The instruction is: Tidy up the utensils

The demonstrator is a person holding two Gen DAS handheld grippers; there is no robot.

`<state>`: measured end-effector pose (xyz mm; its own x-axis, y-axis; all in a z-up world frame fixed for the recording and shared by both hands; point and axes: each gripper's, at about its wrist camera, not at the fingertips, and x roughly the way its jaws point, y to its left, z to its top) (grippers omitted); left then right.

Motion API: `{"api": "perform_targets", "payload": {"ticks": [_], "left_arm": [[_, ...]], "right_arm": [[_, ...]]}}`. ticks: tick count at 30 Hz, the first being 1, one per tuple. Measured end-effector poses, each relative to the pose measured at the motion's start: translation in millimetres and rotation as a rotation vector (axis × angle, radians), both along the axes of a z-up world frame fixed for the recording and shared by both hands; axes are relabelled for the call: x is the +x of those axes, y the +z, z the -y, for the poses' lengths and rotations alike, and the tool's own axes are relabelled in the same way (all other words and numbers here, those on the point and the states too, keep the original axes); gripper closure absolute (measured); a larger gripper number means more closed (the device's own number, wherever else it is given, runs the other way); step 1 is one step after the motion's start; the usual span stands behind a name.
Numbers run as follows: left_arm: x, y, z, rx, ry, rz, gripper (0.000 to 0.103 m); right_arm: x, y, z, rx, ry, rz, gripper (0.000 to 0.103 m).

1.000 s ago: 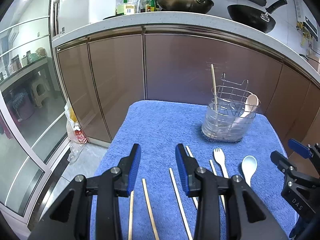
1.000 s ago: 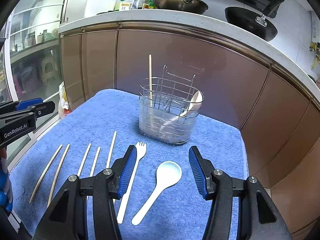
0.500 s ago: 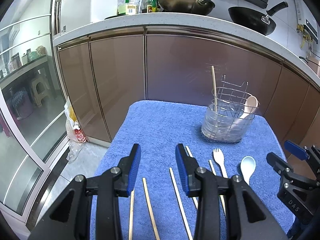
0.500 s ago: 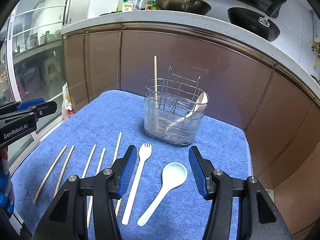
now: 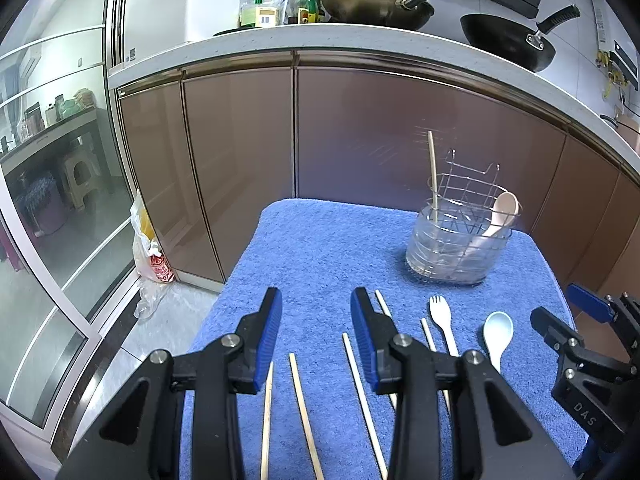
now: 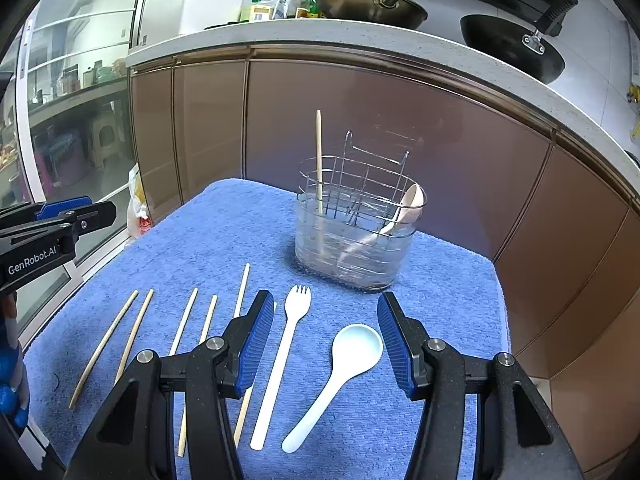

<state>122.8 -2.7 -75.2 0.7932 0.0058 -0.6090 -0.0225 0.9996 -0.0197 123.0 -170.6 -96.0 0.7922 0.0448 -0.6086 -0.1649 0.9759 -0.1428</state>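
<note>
On the blue towel (image 6: 248, 236) the loose utensils lie in a row. From the right wrist view, the white fork (image 6: 282, 356) sits at about 6 o'clock from the utensil holder (image 6: 356, 236), the pale blue spoon (image 6: 340, 372) just beside it toward 5 o'clock, and the wooden chopsticks (image 6: 188, 324) spread out toward 8 o'clock.

The holder already contains one upright chopstick (image 6: 319, 160) and a cream spoon (image 6: 408, 208) leaning at its right side. I cannot tell which compartment each is in, because the clear wall blurs the wires.

Compared with a second ago, almost nothing has changed. Both tools keep their place, only the framing shifts slightly, and no utensil has moved. So the task seems to be between two steps, with most pieces not yet sorted.

The right gripper (image 6: 320, 344) has its jaws apart and empty, above the fork and the pale spoon. The left gripper (image 5: 316, 340) also stands apart with nothing between its pads, above the chopsticks. Probably the next pick is the fork or spoon.
</note>
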Motion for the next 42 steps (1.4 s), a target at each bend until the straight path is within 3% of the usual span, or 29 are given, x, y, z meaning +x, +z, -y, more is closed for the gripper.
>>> {"api": "perform_targets", "payload": {"ticks": [42], "left_arm": [[0.6, -8.3, -2.2, -0.005, 0.008, -0.036, 0.069]], "right_arm": [[-5.3, -1.2, -11.0, -0.044, -0.007, -0.006, 0.05]]}}
